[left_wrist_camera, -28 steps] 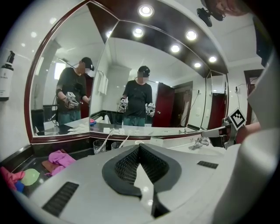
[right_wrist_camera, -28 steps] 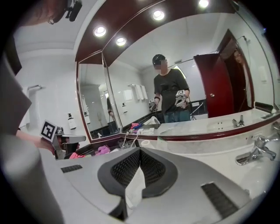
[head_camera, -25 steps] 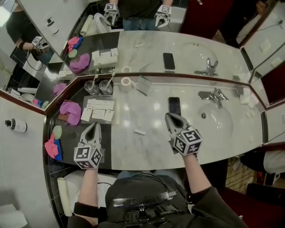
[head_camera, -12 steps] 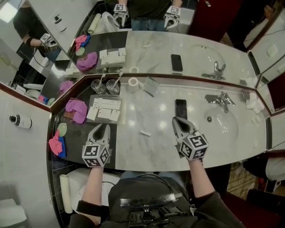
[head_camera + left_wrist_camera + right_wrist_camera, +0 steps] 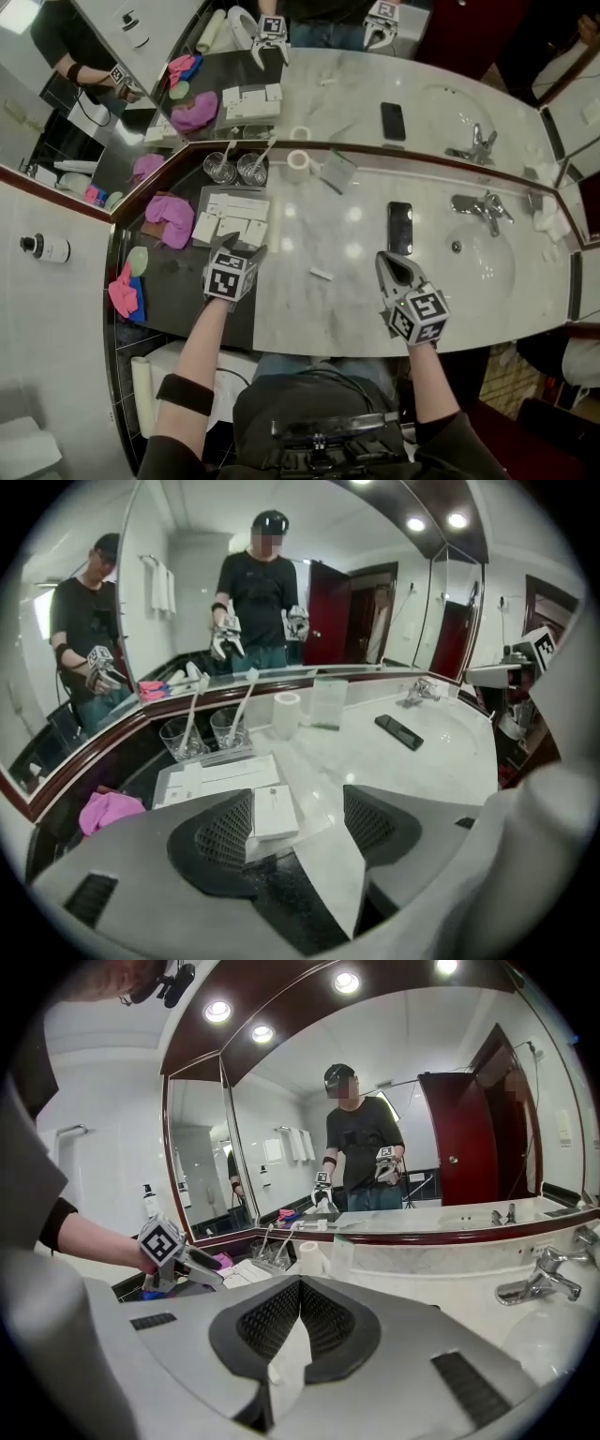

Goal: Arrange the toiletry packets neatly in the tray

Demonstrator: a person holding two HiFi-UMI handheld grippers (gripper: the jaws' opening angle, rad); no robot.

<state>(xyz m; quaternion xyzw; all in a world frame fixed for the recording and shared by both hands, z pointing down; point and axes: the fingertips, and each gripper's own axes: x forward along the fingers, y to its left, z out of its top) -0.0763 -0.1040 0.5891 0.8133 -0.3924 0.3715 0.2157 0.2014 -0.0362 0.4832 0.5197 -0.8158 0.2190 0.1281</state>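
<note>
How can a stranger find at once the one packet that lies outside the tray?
Look at the marble counter, left of the sink. Between the tray and the black phone, nearer the front edge, lies a small white packet. Unlike the other packets, which lie together at the tray, it lies alone on bare marble.

The left claw (image 5: 240, 247) has dropped to the tray (image 5: 208, 191), jaws newly opened with a packet (image 5: 272, 810) between them.
</note>
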